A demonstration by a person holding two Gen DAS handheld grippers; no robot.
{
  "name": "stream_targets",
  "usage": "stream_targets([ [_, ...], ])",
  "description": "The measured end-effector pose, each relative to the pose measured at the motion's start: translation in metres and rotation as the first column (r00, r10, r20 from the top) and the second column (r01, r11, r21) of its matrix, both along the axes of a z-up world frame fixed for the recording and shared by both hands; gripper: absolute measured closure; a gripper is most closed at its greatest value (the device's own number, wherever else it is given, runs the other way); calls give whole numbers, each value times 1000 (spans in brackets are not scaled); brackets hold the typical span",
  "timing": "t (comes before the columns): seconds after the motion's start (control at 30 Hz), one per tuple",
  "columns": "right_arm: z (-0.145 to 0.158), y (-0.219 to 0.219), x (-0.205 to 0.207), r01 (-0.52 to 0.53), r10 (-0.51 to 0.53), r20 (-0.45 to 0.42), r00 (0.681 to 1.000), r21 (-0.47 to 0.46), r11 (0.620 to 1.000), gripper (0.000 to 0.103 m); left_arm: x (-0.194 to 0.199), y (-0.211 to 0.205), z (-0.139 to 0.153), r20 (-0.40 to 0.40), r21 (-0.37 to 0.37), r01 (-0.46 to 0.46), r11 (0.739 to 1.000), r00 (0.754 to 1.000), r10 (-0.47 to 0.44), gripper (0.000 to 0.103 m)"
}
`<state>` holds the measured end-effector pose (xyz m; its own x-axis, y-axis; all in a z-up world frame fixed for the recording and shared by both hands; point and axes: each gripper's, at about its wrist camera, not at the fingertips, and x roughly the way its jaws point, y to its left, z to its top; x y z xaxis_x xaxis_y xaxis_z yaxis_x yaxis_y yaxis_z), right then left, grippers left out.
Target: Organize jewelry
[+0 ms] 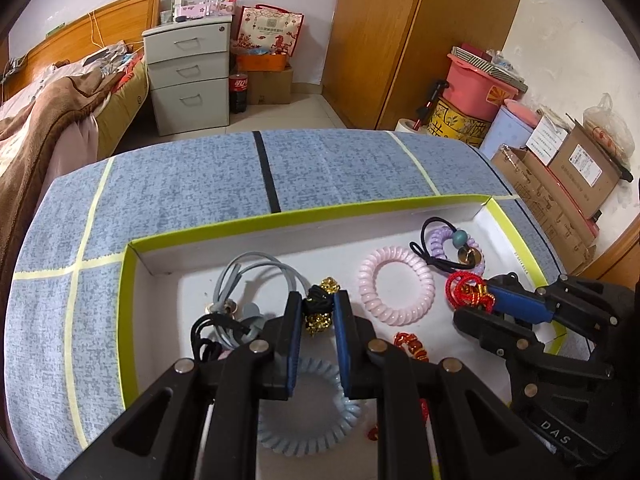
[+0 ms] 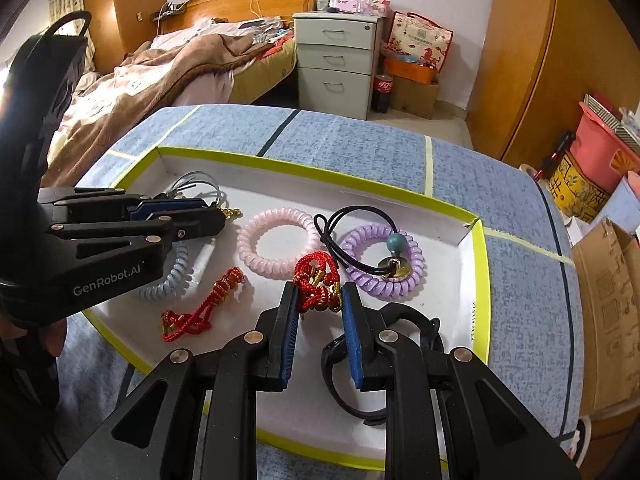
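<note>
The left claw [image 1: 318, 306] is clenched on a black and gold bracelet [image 1: 319, 309], its blue pads pressed against either side of the beads, inside a shallow white tray with a lime-green rim [image 1: 224, 223]. Just below that claw lies a pale blue coil hair tie [image 1: 310, 434], partly hidden by the fingers, and to its left sits a tangle of grey cords [image 1: 244, 280] with a black loop beside them.

The right claw [image 2: 320, 300] is grasping a red knotted cord bracelet [image 2: 318, 282] with small gold beads, near the middle of the same tray. Under its right finger lies a black band [image 2: 348, 384] on the tray floor. To the left of this claw, apart from it, a second red cord bracelet [image 2: 200, 308] lies stretched out. Beyond it rests a pink coil hair tie [image 2: 276, 242], and just right of that a purple coil hair tie [image 2: 386, 266] with a black elastic, a teal bead and a gold disc lying across it.

The tray sits on a blue-grey surface [image 1: 192, 184] marked with pale yellow and black tape lines.
</note>
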<state>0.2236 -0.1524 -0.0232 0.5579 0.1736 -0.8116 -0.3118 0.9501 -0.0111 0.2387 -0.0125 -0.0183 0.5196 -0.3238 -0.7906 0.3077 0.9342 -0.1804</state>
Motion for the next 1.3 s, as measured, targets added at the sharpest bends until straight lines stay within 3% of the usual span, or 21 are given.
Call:
stream_targets([
  [0.37, 0, 2, -1, -8, 9, 24, 1000, -25, 1000, 80, 1, 0, -1, -4, -2, 7, 1000, 1000, -7, 85],
  [0.57, 1, -1, 0, -3, 3, 15, 1000, -7, 1000, 72, 1, 0, -2, -7, -10, 1, 1000, 1000, -1, 77],
  [0.93, 5, -7, 1, 7, -7, 15, 1000, 27, 1000, 70, -1, 1, 0, -13, -5, -11, 1000, 1000, 11, 66],
  [1.3, 32, -20, -20, 47, -56, 71, 996, 123, 991, 67, -31, 9, 33, 59, -10, -62, 998, 996, 63, 55],
])
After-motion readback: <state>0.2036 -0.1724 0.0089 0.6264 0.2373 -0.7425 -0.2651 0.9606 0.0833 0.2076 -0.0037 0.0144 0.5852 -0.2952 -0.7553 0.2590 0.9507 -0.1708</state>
